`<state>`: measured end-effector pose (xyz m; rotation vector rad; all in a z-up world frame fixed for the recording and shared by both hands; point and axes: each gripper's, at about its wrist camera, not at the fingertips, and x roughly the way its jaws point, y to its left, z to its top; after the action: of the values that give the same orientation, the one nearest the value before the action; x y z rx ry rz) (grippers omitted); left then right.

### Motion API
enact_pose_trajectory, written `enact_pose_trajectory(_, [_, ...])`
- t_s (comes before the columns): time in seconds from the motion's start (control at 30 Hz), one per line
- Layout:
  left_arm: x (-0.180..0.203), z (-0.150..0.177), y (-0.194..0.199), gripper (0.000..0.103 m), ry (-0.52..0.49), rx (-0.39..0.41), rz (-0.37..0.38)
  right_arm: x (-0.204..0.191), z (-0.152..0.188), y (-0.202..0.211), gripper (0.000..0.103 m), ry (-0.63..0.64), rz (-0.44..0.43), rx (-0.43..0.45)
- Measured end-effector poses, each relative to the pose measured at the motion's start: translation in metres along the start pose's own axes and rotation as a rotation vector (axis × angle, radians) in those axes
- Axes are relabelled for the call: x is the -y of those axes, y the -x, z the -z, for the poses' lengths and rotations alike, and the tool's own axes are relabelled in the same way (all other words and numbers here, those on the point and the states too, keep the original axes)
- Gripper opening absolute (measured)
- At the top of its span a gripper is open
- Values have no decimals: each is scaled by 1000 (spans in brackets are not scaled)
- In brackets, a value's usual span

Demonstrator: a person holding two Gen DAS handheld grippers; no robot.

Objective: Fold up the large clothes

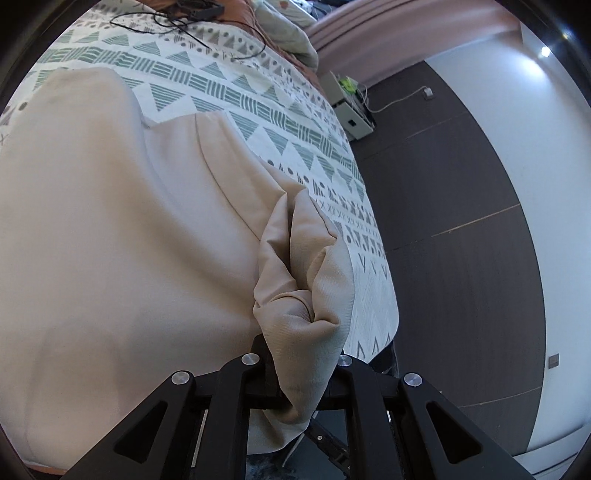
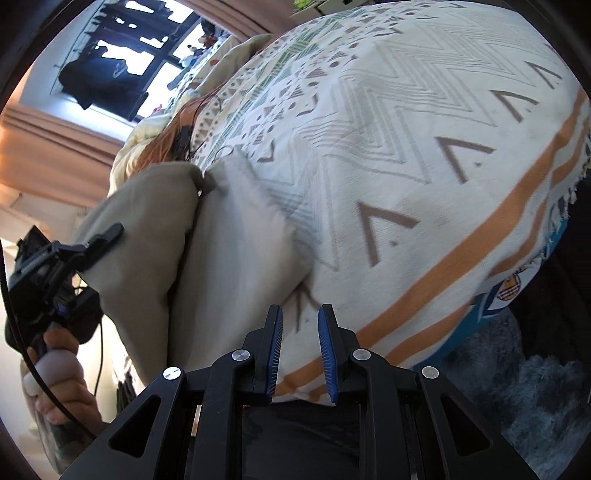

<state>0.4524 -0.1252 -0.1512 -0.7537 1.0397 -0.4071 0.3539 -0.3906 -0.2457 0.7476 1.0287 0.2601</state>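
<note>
Two black hand-held grippers over a bed, one loaded, one empty. Left gripper: jaws closed tight on a bunched corner of the large beige woven garment, the pinch itself hidden under the wad of cloth that spills over the fingers. Garment: most of it lies flat on the white bedspread with green and grey triangle and chevron print, close to the bed's edge; the gripped part is lifted and doubled over itself. Right gripper: blue-padded jaws parted a little, nothing between them, hovering above the bedspread just beside the garment's rounded folded edge. The left gripper also shows in the right wrist view, carried by a hand at the far left. Risks, as judged: the bunched hold takes several layers unevenly, so a layer may slip free and the fold come out skewed; with only one corner controlled, the opposite side can drag and wrinkle; cloth near the mattress edge may slide toward the dark wood-look floor; the right jaws, closing low, could pinch bedspread along with garment. Black thin cable lies loose at the bed's far end, well apart.
</note>
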Motion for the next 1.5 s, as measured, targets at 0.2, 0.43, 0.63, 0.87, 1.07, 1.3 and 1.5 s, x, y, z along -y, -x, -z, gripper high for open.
enact_pose_trajectory(0.2, [-1,5,-27,44,26,-63,51,4,-3,6,32,-5,-19,10])
enact_pose_trajectory(0.43, [-7,8,-4,71,-28,-56,63,-29,-6,0,55,101,-106,42])
enact_pose_trajectory(0.63, [-54,0,60,71,-18,57,-94,-45,-17,-36,55,113,-133,-12])
enact_pose_trajectory(0.87, [-128,5,141,71,98,213,-252,-56,-27,-68,55,101,-106,4])
enact_pose_trajectory(1.07, [-169,24,162,71,159,204,-326,-72,-35,-65,14,158,-118,50])
enact_pose_trajectory(1.3, [-185,37,137,48,174,140,-353,-91,-22,-32,13,248,-133,96])
enact_pose_trajectory(1.5, [-182,43,114,36,149,87,-367,-56,-15,-36,12,197,-87,84])
